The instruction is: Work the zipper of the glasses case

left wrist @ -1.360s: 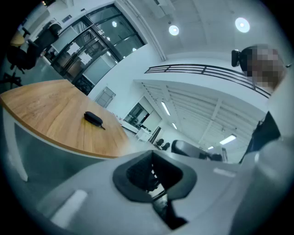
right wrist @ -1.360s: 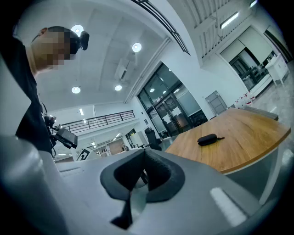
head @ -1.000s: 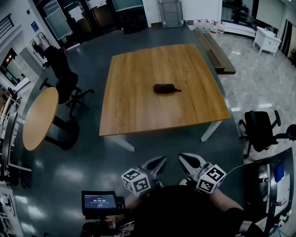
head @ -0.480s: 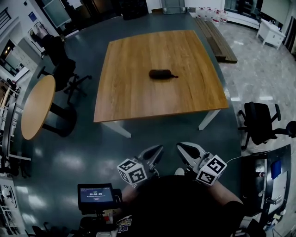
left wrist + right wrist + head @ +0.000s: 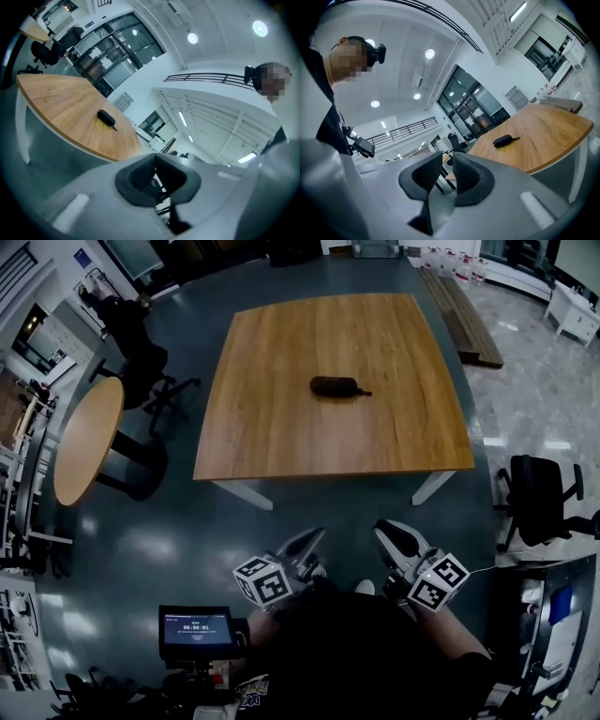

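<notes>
A dark oblong glasses case (image 5: 337, 386) lies shut near the middle of the square wooden table (image 5: 281, 437), its zipper pull strap pointing right. Both grippers are held close to the person's body, well short of the table's near edge. My left gripper (image 5: 304, 544) is shut with nothing in it; in the left gripper view its pads (image 5: 140, 174) meet, and the case (image 5: 106, 117) is far off. My right gripper (image 5: 392, 534) is opening, a narrow gap showing between its pads (image 5: 469, 177), nothing between them. The case (image 5: 503, 140) also shows small on the table (image 5: 543, 136).
A round wooden table (image 5: 87, 439) and a black office chair (image 5: 141, 357) stand to the left. Another black chair (image 5: 539, 498) is at the right. A small lit screen (image 5: 197, 626) sits by the person's left side. A wooden bench (image 5: 464, 306) lies beyond the table, and dark floor separates me from it.
The right gripper's jaws have parted a little. The head view has shifted slightly; both grippers stay near the body and the case has not moved.
</notes>
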A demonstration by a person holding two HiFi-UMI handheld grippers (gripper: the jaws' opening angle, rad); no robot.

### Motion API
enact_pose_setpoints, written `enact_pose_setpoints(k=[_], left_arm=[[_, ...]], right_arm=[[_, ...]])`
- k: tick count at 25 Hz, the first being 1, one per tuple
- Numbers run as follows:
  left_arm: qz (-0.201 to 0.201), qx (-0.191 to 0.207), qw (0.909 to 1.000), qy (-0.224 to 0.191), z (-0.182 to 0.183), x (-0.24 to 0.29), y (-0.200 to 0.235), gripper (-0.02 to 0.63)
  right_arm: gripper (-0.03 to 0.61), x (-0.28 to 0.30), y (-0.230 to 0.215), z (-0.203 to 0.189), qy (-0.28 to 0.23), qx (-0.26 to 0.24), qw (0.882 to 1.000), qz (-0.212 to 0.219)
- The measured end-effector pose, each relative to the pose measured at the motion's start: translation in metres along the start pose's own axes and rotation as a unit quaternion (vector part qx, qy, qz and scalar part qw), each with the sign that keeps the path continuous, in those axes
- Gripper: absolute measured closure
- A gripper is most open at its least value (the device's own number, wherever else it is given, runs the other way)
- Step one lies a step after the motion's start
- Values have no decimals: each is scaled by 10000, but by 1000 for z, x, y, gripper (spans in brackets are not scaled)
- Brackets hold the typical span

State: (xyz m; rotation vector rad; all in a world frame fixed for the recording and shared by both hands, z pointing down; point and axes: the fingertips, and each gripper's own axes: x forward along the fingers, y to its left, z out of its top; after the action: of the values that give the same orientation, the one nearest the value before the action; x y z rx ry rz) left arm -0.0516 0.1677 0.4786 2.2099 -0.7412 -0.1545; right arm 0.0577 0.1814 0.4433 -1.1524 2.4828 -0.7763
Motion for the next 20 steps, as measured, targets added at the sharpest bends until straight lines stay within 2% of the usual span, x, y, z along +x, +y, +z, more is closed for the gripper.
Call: enact_pose_setpoints(k=[6,10,14,16,17,18,19,20], left_arm=[[45,-66,9998,167,23,28,34,612],[-147,-268,9989,366,43,65,68,612],[-381,-399,9969,556,84,102,105,612],[-458,-362,9964,619,108,112,123,612],[-469,-370,9962,635,118,116,132,612],[-467,-394,9961,643,127,118,141,612],[-454,-424,9960,648,135,119,150,612],[-432,-456,9959,650,142,120,159,612]], right_arm=[[489,28,-42,7,-8,71,9996,-276],[468,67,-82,14,197,31,9982,-559],[442,122,-129,24,462,42,9953,-849],[420,156,-156,25,750,-349,9921,-945],[408,172,-172,24,975,-733,9873,-1015],[407,188,-190,22,1255,-1246,9781,-1095],[399,204,-208,20,1577,-1850,9631,-1158],[387,221,-224,17,1924,-2478,9422,-1176]])
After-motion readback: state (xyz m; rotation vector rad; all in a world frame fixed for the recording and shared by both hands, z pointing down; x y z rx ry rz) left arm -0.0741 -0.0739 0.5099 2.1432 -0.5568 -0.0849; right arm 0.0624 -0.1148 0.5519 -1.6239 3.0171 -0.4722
